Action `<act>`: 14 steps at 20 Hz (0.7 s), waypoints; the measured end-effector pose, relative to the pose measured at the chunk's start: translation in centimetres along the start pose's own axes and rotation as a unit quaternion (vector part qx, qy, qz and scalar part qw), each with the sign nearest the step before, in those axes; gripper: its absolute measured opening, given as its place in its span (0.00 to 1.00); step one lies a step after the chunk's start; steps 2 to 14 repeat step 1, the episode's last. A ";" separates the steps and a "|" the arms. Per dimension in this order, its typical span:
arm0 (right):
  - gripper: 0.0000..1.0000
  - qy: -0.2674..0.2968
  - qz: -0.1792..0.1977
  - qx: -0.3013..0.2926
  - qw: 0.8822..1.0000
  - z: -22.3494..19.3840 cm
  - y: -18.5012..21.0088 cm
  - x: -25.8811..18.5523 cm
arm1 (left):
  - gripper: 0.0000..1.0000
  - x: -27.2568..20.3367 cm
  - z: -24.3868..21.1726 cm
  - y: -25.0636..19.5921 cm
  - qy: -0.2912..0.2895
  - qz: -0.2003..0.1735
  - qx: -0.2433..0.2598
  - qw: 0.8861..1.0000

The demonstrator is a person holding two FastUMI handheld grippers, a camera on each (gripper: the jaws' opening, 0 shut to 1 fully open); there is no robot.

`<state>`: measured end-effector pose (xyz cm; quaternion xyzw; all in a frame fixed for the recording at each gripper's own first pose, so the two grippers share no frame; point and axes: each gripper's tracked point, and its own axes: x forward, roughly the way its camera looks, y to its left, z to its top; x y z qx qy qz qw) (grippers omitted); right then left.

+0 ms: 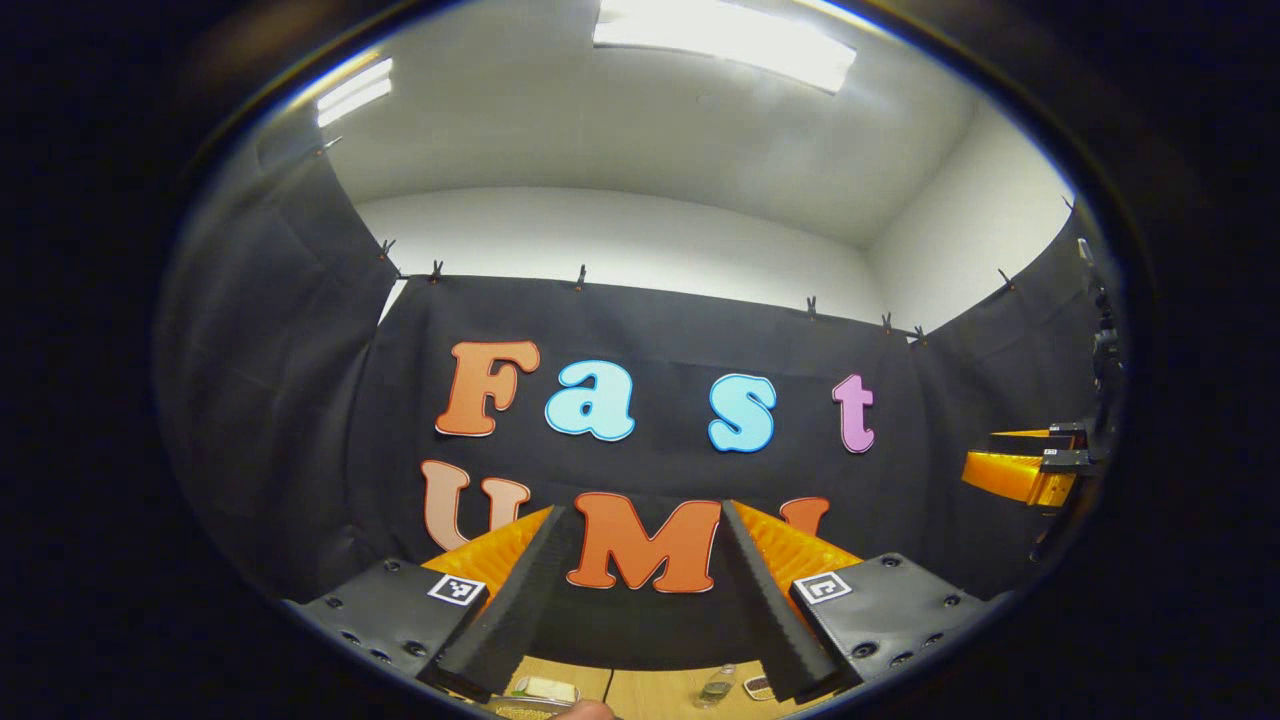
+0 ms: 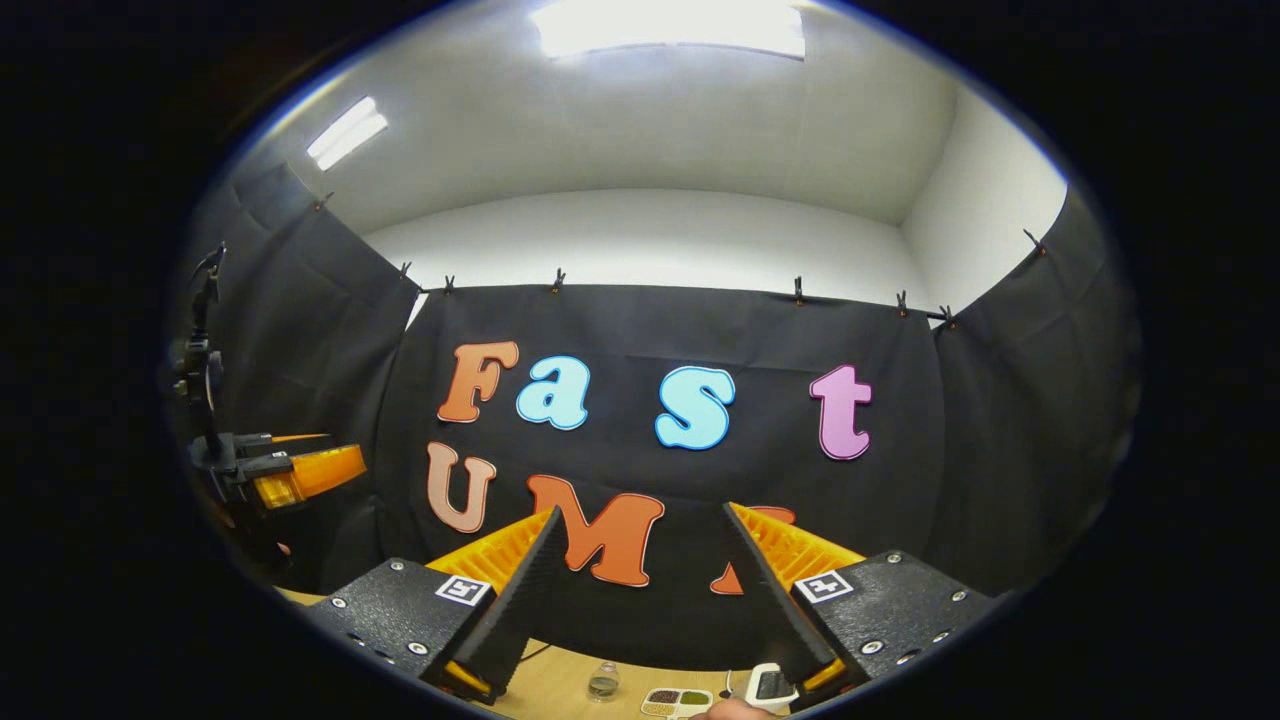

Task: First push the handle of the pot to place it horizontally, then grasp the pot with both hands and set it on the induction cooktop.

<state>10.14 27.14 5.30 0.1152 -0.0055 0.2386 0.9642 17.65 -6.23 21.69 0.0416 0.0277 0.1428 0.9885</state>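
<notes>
In the left gripper view my left gripper (image 1: 642, 510) is open, its two black-padded orange fingers spread wide and tilted up toward the black cloth wall, with nothing between them. My right gripper (image 2: 645, 512) stands the same way in the right gripper view, open and holding nothing. Each gripper also appears in the other's view: the right gripper (image 1: 1030, 465) at the far right edge, the left gripper (image 2: 300, 472) at the far left edge. Both hang above the table.
A strip of wooden table (image 1: 650, 690) runs below the fingers. On it are a small bottle (image 2: 603, 682), a divided dish of grains (image 2: 678, 700) and a white device (image 2: 770, 685). A bit of a hand (image 1: 585, 710) shows at the bottom.
</notes>
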 end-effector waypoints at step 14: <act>0.95 0.001 0.000 -0.001 1.000 -0.1 0.0 -0.1 | 0.96 0.0 -0.1 0.1 0.001 0.001 0.000 1.000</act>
